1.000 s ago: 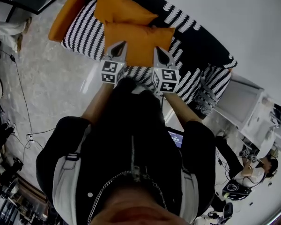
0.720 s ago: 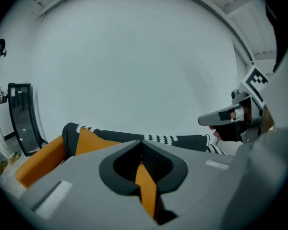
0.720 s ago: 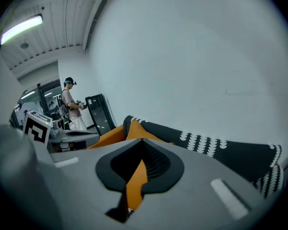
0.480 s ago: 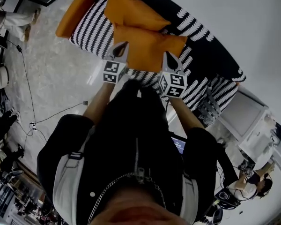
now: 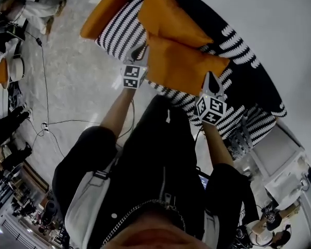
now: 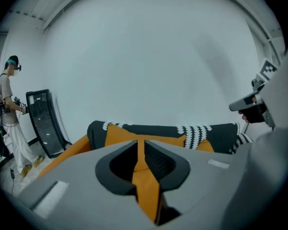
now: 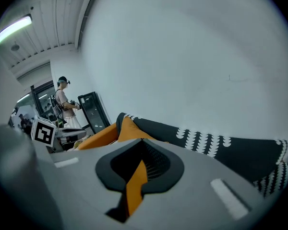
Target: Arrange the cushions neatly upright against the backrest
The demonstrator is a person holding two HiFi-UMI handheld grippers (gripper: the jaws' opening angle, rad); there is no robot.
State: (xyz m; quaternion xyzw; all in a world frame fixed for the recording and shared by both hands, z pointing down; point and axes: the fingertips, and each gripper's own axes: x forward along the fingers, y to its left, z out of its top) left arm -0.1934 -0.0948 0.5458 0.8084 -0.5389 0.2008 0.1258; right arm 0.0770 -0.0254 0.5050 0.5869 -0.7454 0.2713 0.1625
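The left hand-held gripper [image 5: 140, 51] has a fold of the square orange fabric cushion [image 5: 184, 66] between its jaws, pinched at the tips. Those jaws have just been easing apart. The right hand-held gripper [image 5: 212, 78] is clenched on the same cushion's opposite edge. The cushion spans between the two above the black-and-white striped sofa seat [image 5: 116, 32], with the black backrest [image 5: 251, 71] beyond the tips. A second orange cushion [image 5: 171, 19] lies just beyond the left hand-held gripper, against that backrest.

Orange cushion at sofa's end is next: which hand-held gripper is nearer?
Left. Left hand-held gripper, jaws just opening on the front cushion, is near the end cushion; right one farther.
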